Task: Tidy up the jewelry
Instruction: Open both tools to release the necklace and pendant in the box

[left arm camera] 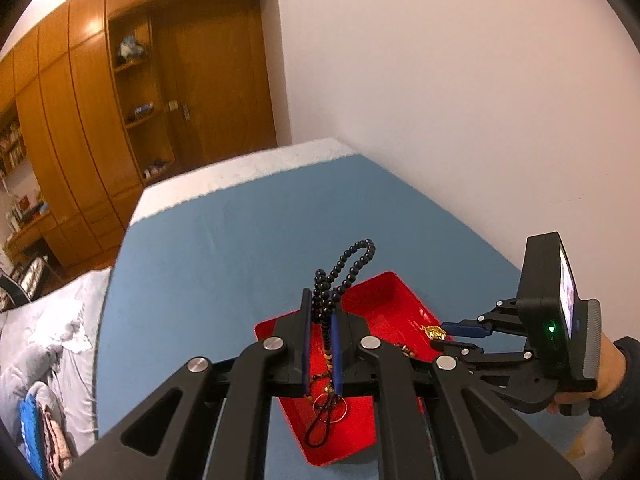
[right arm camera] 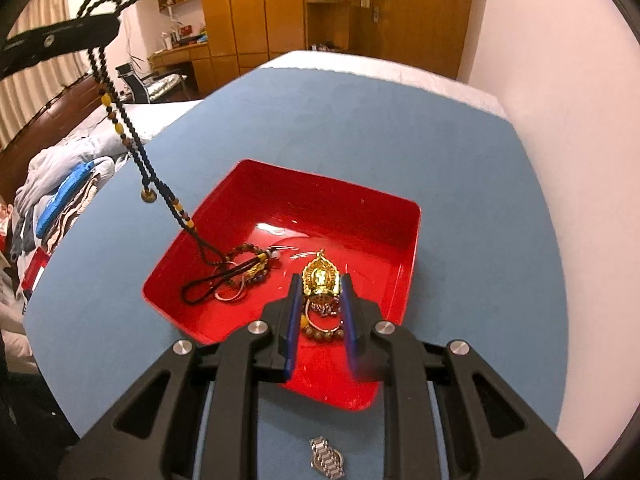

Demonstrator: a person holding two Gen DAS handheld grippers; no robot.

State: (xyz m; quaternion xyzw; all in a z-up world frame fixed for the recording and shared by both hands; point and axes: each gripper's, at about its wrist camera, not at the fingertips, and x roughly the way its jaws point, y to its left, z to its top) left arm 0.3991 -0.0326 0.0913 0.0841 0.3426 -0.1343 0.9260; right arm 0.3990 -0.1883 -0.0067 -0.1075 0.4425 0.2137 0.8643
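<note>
My left gripper [left arm camera: 320, 300] is shut on a black bead necklace [left arm camera: 352, 264] and holds it above the red tray [left arm camera: 384, 300]. The necklace's lower end with its rings rests in the tray [right arm camera: 224, 276]. In the right wrist view the left gripper [right arm camera: 60, 40] is at the top left with the bead strand [right arm camera: 120, 120] hanging from it. My right gripper [right arm camera: 320, 292] is shut on a gold pendant [right arm camera: 320, 278] low inside the red tray [right arm camera: 340, 216]. Its ring and brown beads [right arm camera: 324, 326] lie under it. The right gripper also shows in the left wrist view [left arm camera: 440, 336].
The tray sits on a blue mat [right arm camera: 360, 120] on a bed by a pale wall [left arm camera: 440, 80]. A silver watch [right arm camera: 326, 460] lies on the mat near me. Clothes [right arm camera: 60, 184] are piled on the left. Wooden wardrobes [left arm camera: 100, 120] stand behind.
</note>
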